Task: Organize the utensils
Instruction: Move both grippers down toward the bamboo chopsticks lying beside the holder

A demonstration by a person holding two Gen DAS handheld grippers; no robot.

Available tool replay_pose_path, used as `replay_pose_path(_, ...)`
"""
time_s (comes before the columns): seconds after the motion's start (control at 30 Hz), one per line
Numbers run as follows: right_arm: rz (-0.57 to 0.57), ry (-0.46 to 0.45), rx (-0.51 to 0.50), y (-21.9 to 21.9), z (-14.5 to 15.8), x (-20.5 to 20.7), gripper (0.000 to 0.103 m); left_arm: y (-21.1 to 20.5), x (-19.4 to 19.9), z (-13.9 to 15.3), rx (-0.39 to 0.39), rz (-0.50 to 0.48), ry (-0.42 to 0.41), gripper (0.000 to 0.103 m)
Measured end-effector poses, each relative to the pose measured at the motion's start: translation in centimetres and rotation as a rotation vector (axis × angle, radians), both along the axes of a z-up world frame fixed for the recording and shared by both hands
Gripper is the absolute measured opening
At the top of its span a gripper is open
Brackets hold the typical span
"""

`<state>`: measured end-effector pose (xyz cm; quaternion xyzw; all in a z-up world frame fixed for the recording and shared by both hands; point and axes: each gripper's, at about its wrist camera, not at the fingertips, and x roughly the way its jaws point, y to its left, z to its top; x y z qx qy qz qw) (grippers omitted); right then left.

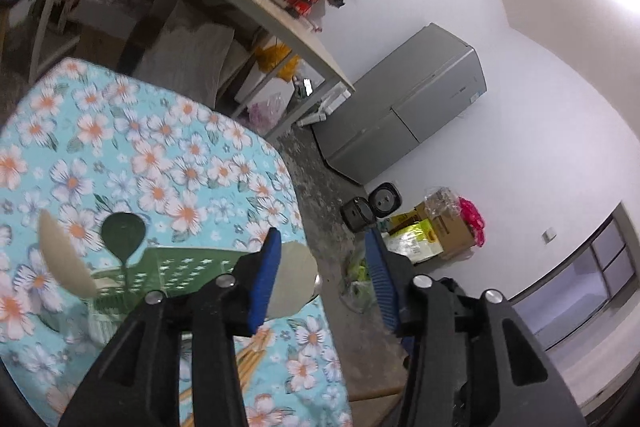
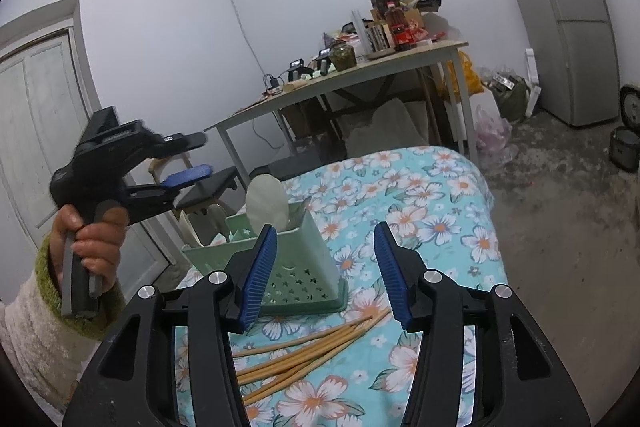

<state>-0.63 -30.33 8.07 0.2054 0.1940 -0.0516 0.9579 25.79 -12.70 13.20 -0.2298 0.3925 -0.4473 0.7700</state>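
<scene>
— Low in the right-wrist frame, why do the chopsticks [image 2: 304, 351] lie loose on the floral cloth [image 2: 440, 195]?

— Unsorted, I'd judge; the green basket [image 2: 304, 267] just above them already holds pale spoons [image 2: 266, 201] upright. The right gripper [image 2: 326, 267] hangs over them, jaws apart, nothing between.

— And the left gripper [image 2: 192, 157]?

— Raised at left (a hand [image 2: 94, 247] holding it), jaws parted and empty, likely clear of the basket.

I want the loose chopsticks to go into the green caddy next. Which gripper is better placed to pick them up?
Right. The right gripper hangs open just above the chopsticks, pointing down at them. The left gripper, also open and empty, is raised beside the green caddy, aimed away.
</scene>
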Motion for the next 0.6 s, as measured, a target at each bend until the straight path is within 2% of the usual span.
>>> replay_pose_path(0.27, 0.034, 0.078, 0.074, 0.6, -2.2, -0.2, 0.05, 3.5, -7.1, 0.2, 0.121, 0.014, -0.235, 0.053)
replay_pose_path(0.43, 0.081, 0.176, 0.182, 1.5, -5.2, 0.3, 0.05, 5.6, -10.4, -2.5, 0.234, 0.037, -0.289, 0.056)
replay_pose_path(0.6, 0.124, 0.296, 0.29, 3.4, -9.1, 1.3, 0.05, 6.8, -12.2, -7.4, 0.38, 0.099, -0.276, 0.058)
